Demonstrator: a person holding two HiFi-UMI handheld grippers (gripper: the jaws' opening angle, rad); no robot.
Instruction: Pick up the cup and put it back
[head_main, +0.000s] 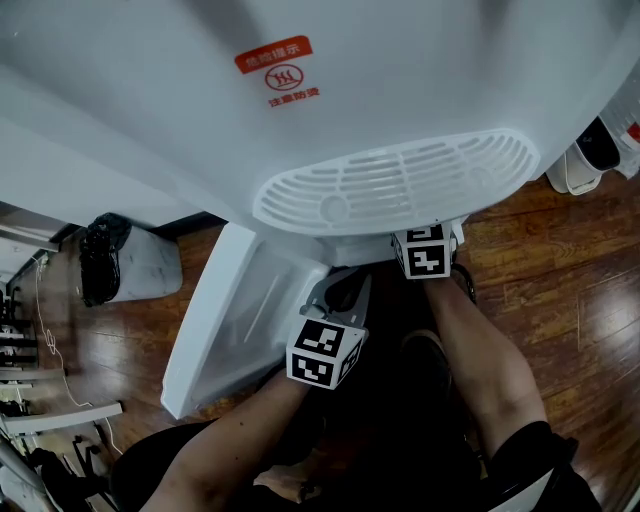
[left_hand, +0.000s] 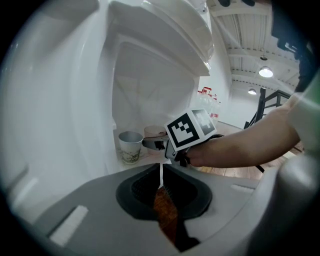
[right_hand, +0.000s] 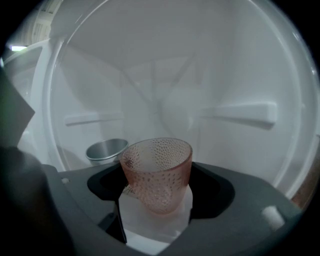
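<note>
A pink, dotted translucent cup (right_hand: 157, 172) stands upright between the jaws of my right gripper (right_hand: 156, 197), which is shut on its lower part inside a white cabinet. In the left gripper view the same cup (left_hand: 153, 132) shows at the right gripper (left_hand: 150, 143), just over the cabinet's white shelf (left_hand: 150, 159). In the head view only the right gripper's marker cube (head_main: 428, 250) shows, because its jaws are hidden under the appliance. My left gripper (left_hand: 161, 186) is shut on nothing and hangs outside, to the left of the right one (head_main: 343, 292).
A metal cup (right_hand: 106, 150) stands on the shelf just left of and behind the pink one, and shows a printed side (left_hand: 131, 146) in the left gripper view. The big white appliance (head_main: 390, 185) overhangs both hands. Its open door (head_main: 225, 320) stands at the left over the wooden floor (head_main: 560, 280).
</note>
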